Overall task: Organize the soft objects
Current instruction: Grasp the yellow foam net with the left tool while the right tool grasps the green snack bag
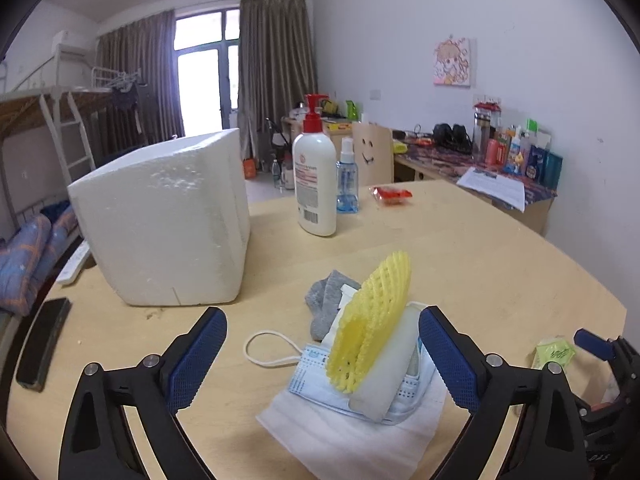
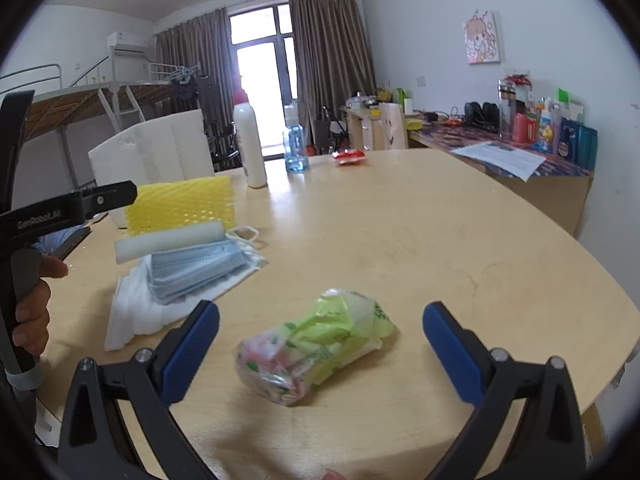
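Right now both claws hang over the pale wood surface (image 1: 500,264), each w/ jaws spread wide and nothing between the blue pads.

Landmark: the white foam box (image 1: 164,216), standing on the far left part of the surface.

Left claw (image 1: 320,356) sits just in front of the box, to its right side, pointing at a small pile of soft stuff. Bottom of the pile is a white folded cloth (image 1: 360,432); on it lies a blue face mask (image 1: 316,376), its ear loop (image 1: 268,350) trailing toward the box. On the mask rests a white foam roll (image 1: 388,376), and a yellow foam net (image 1: 372,324) leans tilted against that roll. A grey sock (image 1: 326,304) lies just behind the pile, between it and the box.

Right claw (image 2: 320,344) is well to the right of the box, farther than the pile, w/ a crumpled green-and-pink plastic packet (image 2: 316,352) lying on the surface between its open fingers, not touched by either pad.

Beside the box, on its right, stand a white pump bottle (image 1: 314,176) w/ red top and a small blue spray bottle (image 1: 347,178); a red packet (image 1: 391,194) lies beyond those. Left of the box, a dark phone (image 1: 42,344) lies near the surface edge.
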`<state>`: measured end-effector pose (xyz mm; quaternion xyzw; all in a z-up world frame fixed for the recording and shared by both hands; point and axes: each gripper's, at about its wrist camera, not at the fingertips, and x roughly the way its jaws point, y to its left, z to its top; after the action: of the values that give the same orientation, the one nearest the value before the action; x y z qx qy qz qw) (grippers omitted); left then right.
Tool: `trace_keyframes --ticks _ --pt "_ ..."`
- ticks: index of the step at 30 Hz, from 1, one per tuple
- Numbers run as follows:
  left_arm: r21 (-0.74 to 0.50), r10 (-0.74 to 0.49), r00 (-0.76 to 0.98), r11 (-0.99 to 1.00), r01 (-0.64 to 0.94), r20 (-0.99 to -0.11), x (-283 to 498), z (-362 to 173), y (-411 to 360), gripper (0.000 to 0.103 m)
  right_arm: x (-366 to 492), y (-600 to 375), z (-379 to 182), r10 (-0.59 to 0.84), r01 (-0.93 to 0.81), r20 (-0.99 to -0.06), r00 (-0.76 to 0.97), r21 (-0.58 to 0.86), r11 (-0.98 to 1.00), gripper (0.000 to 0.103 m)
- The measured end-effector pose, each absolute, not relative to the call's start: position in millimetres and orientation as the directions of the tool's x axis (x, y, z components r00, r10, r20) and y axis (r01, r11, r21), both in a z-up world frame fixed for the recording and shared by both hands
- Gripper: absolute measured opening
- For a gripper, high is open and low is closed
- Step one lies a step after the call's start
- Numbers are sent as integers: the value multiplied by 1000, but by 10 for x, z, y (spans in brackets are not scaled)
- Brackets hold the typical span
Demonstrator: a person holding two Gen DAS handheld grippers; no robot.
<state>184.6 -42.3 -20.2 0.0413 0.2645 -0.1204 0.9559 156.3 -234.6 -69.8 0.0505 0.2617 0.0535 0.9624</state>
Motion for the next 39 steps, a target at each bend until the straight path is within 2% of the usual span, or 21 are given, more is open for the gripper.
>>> trace_keyframes --ticks 11,13,15,20,26,27,36,39 --pt "15 -247 761 947 320 -600 2086 -273 -585 97 1587 -2390 -758 145 -82 -531 835 141 987 103" --pt "-6 -262 747 945 326 -611 2138 -273 -593 91 1586 -2392 -764 147 -81 -534 833 145 986 103" --pt "-24 -273 739 944 329 -616 2173 -283 -604 90 1595 -2382 -774 152 -88 -537 829 144 986 103" --pt "-26 -293 710 932 361 -640 2226 -340 -669 79 1630 -2382 -800 165 -94 -552 818 154 984 103" --pt "-29 -310 684 921 390 -660 2269 -422 -702 57 1661 -2388 -817 174 -93 -569 804 168 981 99" --pt "-31 -310 682 921 389 -663 2273 -425 -697 51 1661 -2389 -823 175 -94 -570 803 169 981 98" --pt "-14 -324 700 913 409 -636 2222 -402 -713 25 1653 -2350 -843 185 -112 -566 803 161 981 78" --pt "-17 -333 702 909 416 -630 2208 -392 -711 20 1647 -2338 -837 184 -115 -563 806 157 981 74"
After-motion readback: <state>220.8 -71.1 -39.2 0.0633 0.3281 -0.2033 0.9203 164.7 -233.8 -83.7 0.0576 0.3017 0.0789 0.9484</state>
